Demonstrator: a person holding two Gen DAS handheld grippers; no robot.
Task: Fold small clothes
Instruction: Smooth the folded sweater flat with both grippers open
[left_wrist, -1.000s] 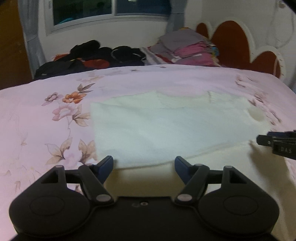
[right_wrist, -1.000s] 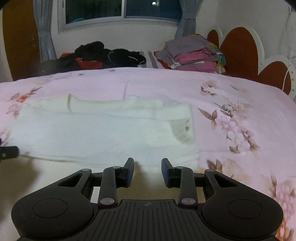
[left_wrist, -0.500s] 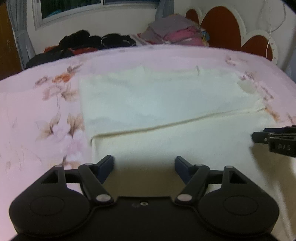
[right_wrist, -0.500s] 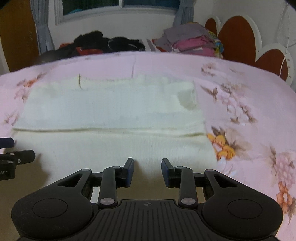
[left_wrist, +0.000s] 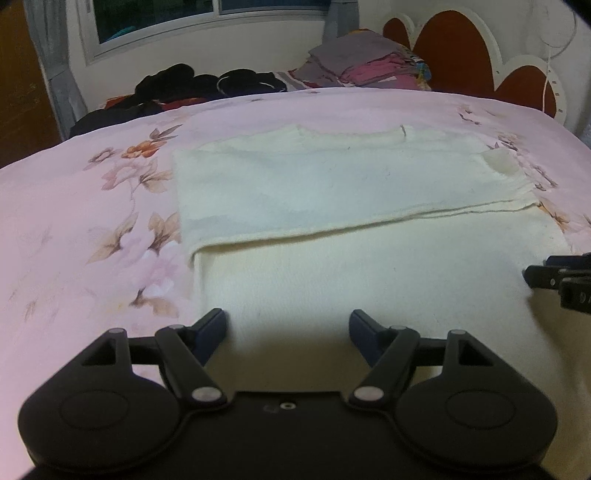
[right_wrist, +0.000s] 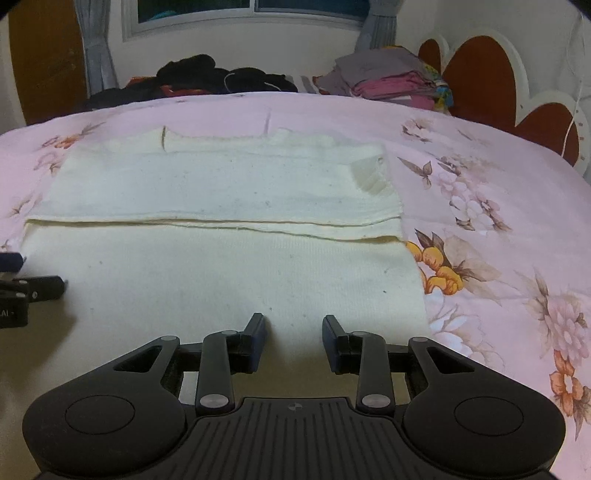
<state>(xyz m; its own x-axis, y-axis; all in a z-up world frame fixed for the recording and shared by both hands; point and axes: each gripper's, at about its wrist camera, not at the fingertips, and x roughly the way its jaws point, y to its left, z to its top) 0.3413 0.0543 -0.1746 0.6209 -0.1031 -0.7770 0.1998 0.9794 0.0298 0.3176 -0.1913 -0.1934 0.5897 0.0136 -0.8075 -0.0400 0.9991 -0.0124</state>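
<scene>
The left gripper (left_wrist: 288, 326) is hovering low over the near left part of the garment (left_wrist: 351, 229), its jaws spread wide and holding nothing. The right gripper (right_wrist: 293, 328) is hanging over the near right part, jaws parted too, though less widely, and likewise empty. Each is peeking into the other's view from the side, so the two are sitting roughly level, one toward each end of the near portion, probably so the cloth can be lifted evenly from both ends.

The garment, a cream knit, is lying flat on the bedspread (right_wrist: 517, 206), spread across its middle. A flap is lying doubled over the far half, its edge (right_wrist: 221, 223) running straight across from side to side, and a ribbed cuff (right_wrist: 371, 177) is showing on top at the right. The near half is lying single and uncovered right under both grippers. Judging by that, one fold is looking done and the near part is looking like the next piece to take up; wide jaws are suiting a pinch on thick knit.

Farther off, dark clothes (left_wrist: 207, 86) are sitting in a loose heap at the far side of the bed, and a folded stack (right_wrist: 384, 79) is resting beside them near the headboard (right_wrist: 480, 77), likely the place for finished pieces.
</scene>
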